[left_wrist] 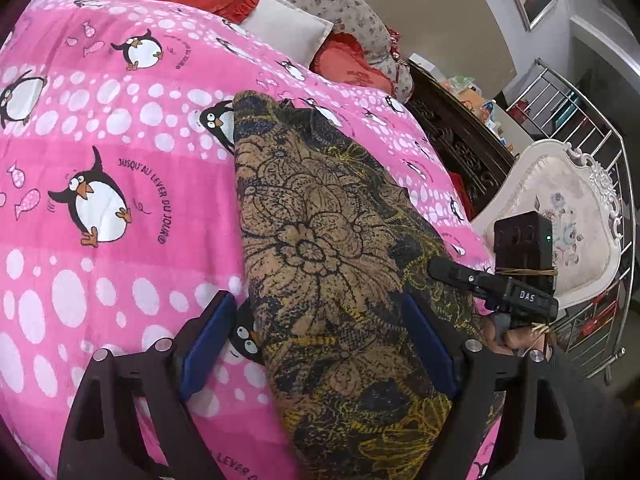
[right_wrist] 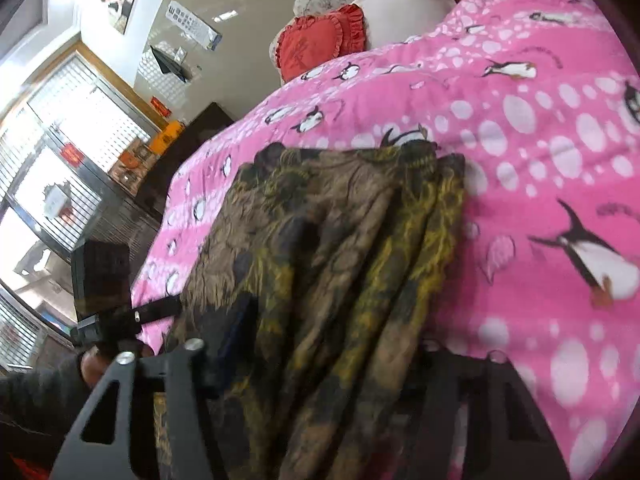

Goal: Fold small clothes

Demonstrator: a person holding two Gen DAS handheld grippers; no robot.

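Left wrist view: left claw (left_wrist: 320, 344) stands apart astride brown-and-yellow floral garment (left_wrist: 320, 248) on pink penguin-print bedspread (left_wrist: 100, 120); right claw (right_wrist: 316, 364), at 3 o'clock, grip state indeterminable.

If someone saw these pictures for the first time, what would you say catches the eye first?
The bright pink penguin-print blanket fills most of both views. On it lies a brown, black and yellow floral garment, running lengthwise between the left gripper's open blue pads. Red ruffled cushions sit at the bed's far end.
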